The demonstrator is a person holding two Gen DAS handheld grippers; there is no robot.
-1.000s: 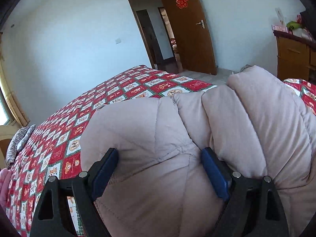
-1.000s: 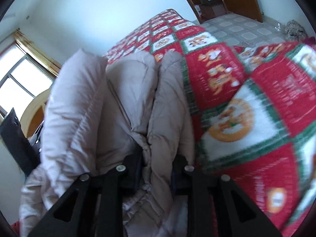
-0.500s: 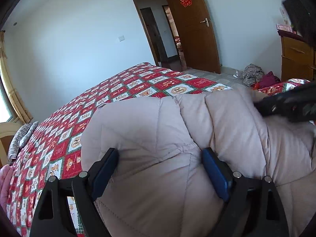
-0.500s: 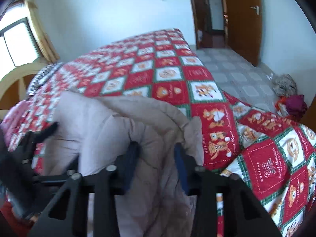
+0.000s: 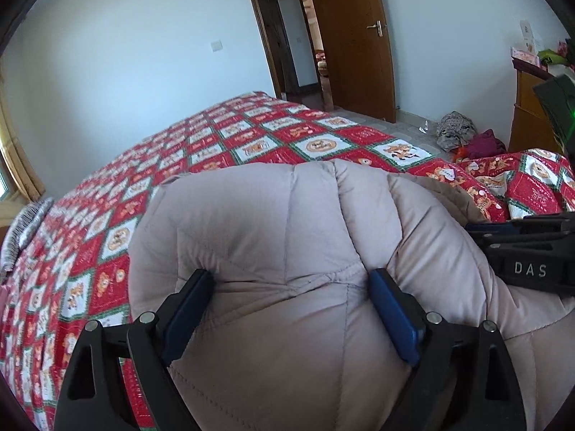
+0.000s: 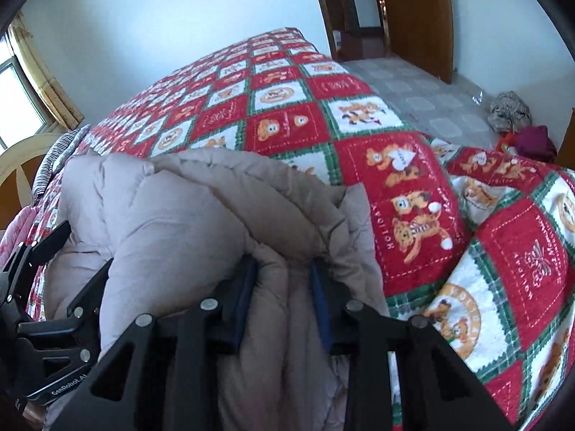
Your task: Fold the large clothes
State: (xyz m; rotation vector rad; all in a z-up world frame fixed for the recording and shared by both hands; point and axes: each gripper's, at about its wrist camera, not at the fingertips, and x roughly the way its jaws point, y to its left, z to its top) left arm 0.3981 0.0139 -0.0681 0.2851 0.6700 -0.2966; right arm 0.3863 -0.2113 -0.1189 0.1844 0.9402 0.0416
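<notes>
A large beige puffer jacket (image 5: pixel 287 222) lies bunched on a bed with a red, white and green patterned quilt (image 5: pixel 222 143). My left gripper (image 5: pixel 291 283) has its blue pads pressed wide apart into a thick fold of the jacket. My right gripper (image 6: pixel 284 273) is shut on a narrower bunch of the same jacket (image 6: pixel 201 215) near its right edge. The right gripper shows at the right of the left wrist view (image 5: pixel 528 251). The left gripper shows at the far left of the right wrist view (image 6: pixel 32 287).
The quilt (image 6: pixel 413 186) covers the bed beyond and right of the jacket. A brown door (image 5: pixel 355 36) stands open at the back. A clothes pile (image 5: pixel 463 136) lies on the tiled floor. A wooden dresser (image 5: pixel 532 107) stands at right. A striped pillow (image 6: pixel 57 154) lies far left.
The right gripper has swung down and across with its bunch of jacket, lowering it to the bed beside the left gripper. The left gripper has kept its hold and barely moved.
</notes>
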